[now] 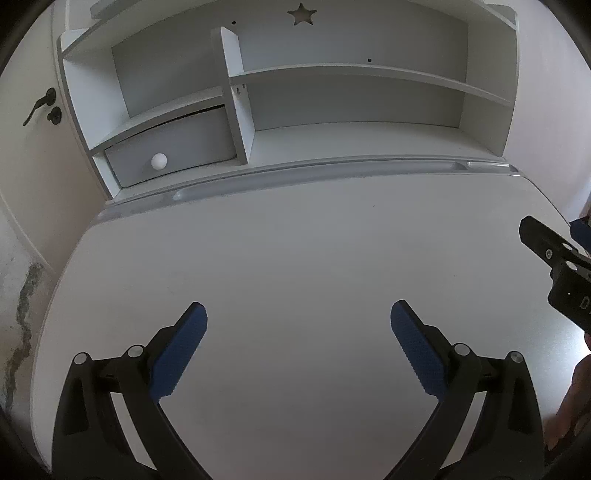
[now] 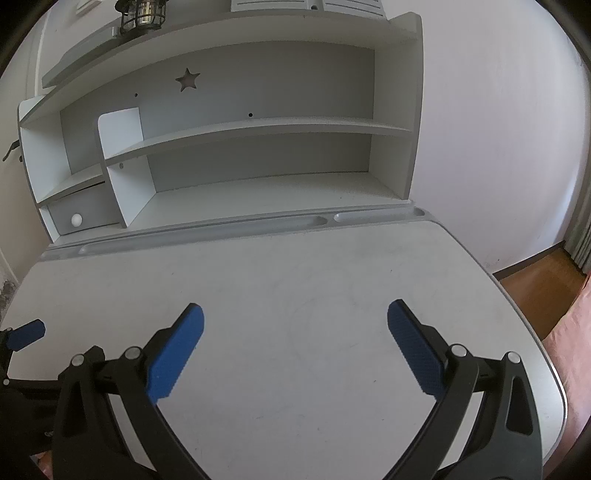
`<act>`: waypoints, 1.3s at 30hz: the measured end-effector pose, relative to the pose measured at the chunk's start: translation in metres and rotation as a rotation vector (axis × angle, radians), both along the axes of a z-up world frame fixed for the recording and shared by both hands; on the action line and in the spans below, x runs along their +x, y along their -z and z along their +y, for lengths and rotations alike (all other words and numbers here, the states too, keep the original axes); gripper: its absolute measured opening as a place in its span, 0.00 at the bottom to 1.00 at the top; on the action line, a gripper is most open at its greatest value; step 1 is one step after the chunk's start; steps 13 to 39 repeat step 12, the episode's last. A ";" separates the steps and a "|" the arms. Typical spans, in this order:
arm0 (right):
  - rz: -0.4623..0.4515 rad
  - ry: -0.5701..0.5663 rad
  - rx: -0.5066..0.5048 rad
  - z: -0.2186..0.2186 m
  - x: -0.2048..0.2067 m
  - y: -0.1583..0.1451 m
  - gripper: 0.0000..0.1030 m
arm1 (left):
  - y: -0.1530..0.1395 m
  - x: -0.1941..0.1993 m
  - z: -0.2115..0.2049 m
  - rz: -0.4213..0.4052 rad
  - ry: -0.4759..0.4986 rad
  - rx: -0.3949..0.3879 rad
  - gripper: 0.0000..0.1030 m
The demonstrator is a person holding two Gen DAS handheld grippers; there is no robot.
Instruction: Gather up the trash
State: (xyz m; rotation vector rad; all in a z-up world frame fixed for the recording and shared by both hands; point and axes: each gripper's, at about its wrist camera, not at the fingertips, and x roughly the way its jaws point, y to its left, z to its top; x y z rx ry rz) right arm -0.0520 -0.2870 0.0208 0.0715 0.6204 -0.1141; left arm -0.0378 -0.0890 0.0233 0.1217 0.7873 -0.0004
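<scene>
My left gripper (image 1: 298, 314) is spread wide, nothing between its jaws. Its fingers (image 1: 181, 350) are black curved arms faced with blue ribbed pads, and they hang above the white desk top (image 1: 295, 258), pointing toward the hutch. My right gripper (image 2: 295, 314) stands the same way, jaws apart and empty, over the right half of the desk top (image 2: 332, 266). From the left wrist I see the right tool's black body at the right edge of the view, and a bit of a hand (image 1: 576, 398) low at that edge. From the right wrist one blue pad of the left gripper shows at the left edge.

I can find no trash on the desk top or the shelves in either view.

The desk top is smooth and matt white with rounded corners and a grey rim; the right wrist shows faint circular scuffs on it. Along its back runs a grey moulded pen tray (image 2: 207, 229) with long shallow troughs. Behind that stands a white hutch (image 1: 236, 96) of flat boards, with a star-shaped cutout (image 1: 302, 14) in its grey back panel and a small grey drawer (image 1: 173, 147) with a round white knob (image 1: 159, 161). A caged lantern (image 2: 142, 14) sits on top of the hutch. The wall (image 2: 498, 129) to the right is plain and pale, with wooden floor (image 2: 535, 288) below it.
</scene>
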 end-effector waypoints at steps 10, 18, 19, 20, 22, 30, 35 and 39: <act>0.156 0.024 0.033 -0.013 0.015 0.016 0.93 | 0.009 0.008 0.009 0.063 -0.038 0.044 0.94; 0.202 0.030 0.049 -0.021 0.018 0.022 0.93 | 0.012 0.011 0.012 0.083 -0.039 0.039 0.94; 0.202 0.030 0.049 -0.021 0.018 0.022 0.93 | 0.012 0.011 0.012 0.083 -0.039 0.039 0.94; 0.202 0.030 0.049 -0.021 0.018 0.022 0.93 | 0.012 0.011 0.012 0.083 -0.039 0.039 0.94; 0.202 0.030 0.049 -0.021 0.018 0.022 0.93 | 0.012 0.011 0.012 0.083 -0.039 0.039 0.94; 0.202 0.030 0.049 -0.021 0.018 0.022 0.93 | 0.012 0.011 0.012 0.083 -0.039 0.039 0.94; 0.202 0.030 0.049 -0.021 0.018 0.022 0.93 | 0.012 0.011 0.012 0.083 -0.039 0.039 0.94; 0.202 0.030 0.049 -0.021 0.018 0.022 0.93 | 0.012 0.011 0.012 0.083 -0.039 0.039 0.94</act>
